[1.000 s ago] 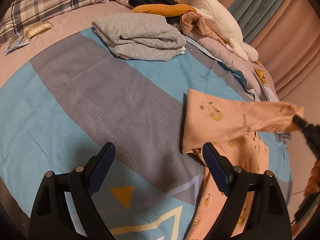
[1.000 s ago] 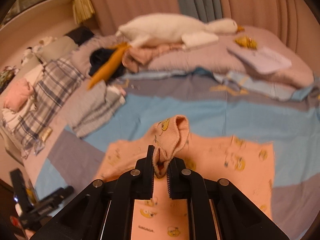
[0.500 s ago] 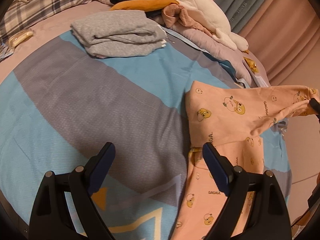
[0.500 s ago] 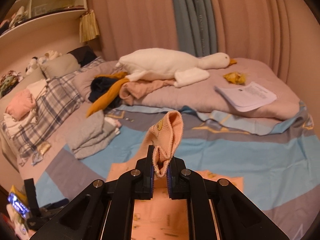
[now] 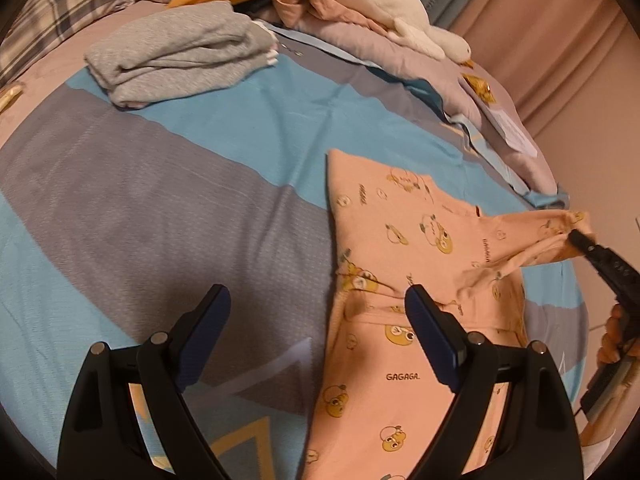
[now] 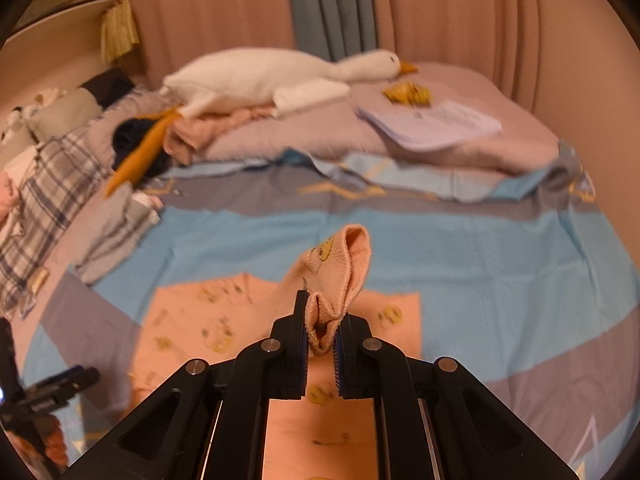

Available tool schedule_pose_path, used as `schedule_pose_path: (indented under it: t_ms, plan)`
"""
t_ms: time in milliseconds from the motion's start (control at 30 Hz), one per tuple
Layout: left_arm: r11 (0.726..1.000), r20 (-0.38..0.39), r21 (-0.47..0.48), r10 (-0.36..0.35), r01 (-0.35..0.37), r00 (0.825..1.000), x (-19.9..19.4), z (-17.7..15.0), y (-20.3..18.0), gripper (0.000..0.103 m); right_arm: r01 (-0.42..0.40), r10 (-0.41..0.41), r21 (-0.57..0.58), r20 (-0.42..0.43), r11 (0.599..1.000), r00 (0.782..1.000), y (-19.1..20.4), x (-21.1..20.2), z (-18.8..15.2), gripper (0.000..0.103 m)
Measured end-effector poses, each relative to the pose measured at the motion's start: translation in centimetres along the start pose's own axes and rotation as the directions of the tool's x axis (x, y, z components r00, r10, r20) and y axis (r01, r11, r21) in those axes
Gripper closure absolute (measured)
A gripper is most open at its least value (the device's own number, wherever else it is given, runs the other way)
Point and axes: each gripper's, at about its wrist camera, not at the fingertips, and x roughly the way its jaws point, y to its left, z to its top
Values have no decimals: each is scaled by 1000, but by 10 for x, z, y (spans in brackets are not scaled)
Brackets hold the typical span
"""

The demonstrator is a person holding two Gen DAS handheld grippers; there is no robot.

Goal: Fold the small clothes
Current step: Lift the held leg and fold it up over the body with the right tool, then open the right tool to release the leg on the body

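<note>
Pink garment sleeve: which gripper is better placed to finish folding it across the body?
Right. The right gripper is shut on the sleeve's cuff, lifted above the pink garment. The left gripper is open and holds nothing, its fingers over the garment's edge.

The left gripper (image 5: 318, 320) is showing two black plastic arms with open cut-outs, each one carrying round silver screws at the joints. Its fingers (image 5: 434, 340) are wearing dark blue flat pads. The right gripper (image 6: 321, 334) is looking the same: black frame, silver screws, and blue ribbed pads on the inner faces of its fingers (image 6: 300, 344). No sleeve is showing.
</note>
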Motion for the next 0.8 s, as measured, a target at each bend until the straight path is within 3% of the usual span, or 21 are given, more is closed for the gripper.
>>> schedule_pose_path:
  t_ms: [167, 300, 433, 533, 667, 800]
  plan:
    - [999, -32, 37, -9, 10, 999, 13, -6, -11, 16, 10, -8, 47, -52, 999, 999, -23, 17, -19, 92]
    - [998, -76, 55, -22, 26, 997, 30, -11, -20, 29, 15, -9, 69, -81, 997, 997, -36, 29, -35, 92]
    - [997, -110, 73, 10, -2, 994, 47, -15, -22, 41, 20, -7, 107, -121, 994, 993, -49, 37, -51, 92]
    - [997, -105, 77, 31, -23, 994, 54, -14, -20, 44, 10, 11, 146, -144, 989, 989, -59, 37, -60, 92]
    - [997, -98, 76, 32, -24, 995, 55, -11, -19, 44, 32, -8, 176, -137, 984, 991, -70, 24, -68, 60]
    - [998, -95, 61, 23, -17, 995, 55, -9, -18, 44, 1, 28, 243, -119, 970, 993, -84, 15, -70, 60]
